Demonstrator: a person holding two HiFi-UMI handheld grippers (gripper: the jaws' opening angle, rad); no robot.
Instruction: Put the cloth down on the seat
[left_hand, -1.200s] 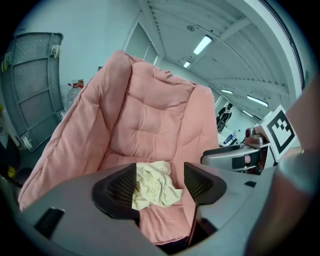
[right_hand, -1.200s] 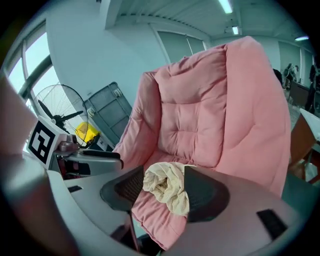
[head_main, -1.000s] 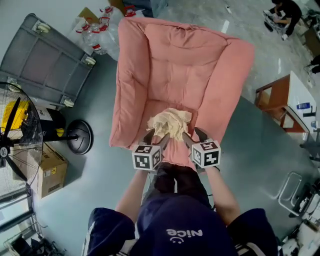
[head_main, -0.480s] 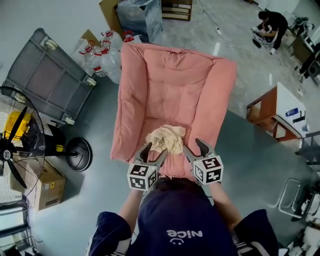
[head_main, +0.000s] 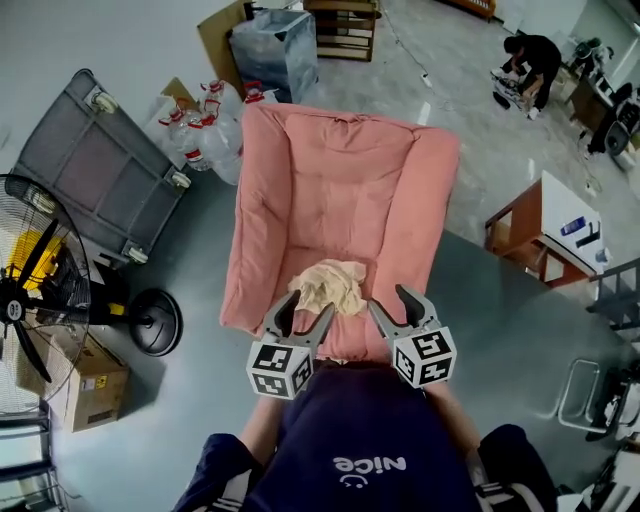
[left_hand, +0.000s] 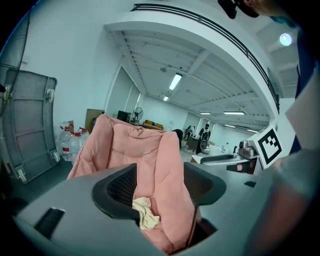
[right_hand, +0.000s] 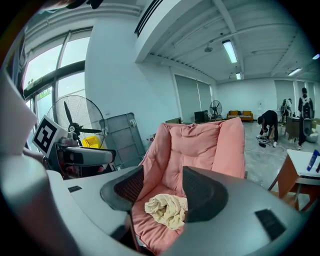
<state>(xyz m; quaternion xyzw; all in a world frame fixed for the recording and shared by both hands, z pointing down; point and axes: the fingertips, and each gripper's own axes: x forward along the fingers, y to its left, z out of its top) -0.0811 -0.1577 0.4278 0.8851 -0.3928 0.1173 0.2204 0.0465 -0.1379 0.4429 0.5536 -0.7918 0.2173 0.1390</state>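
Note:
A crumpled cream cloth (head_main: 330, 285) lies on the front of the pink padded chair's seat (head_main: 335, 205). It also shows as the cloth (right_hand: 166, 209) in the right gripper view and the cloth (left_hand: 145, 214) in the left gripper view. My left gripper (head_main: 303, 312) is open just in front of the cloth, its jaws empty. My right gripper (head_main: 396, 306) is open too, at the cloth's right front, holding nothing. Both sit a little back from the cloth, apart from it.
A floor fan (head_main: 45, 285) and a grey cart (head_main: 95, 170) stand left of the chair. Water bottles (head_main: 205, 115) sit behind its left arm. A wooden table (head_main: 545, 235) is at the right. A person (head_main: 525, 60) crouches far back.
Both grippers have opened and drawn back from the cloth, which stays lying on the seat. The head view has shifted slightly backward.

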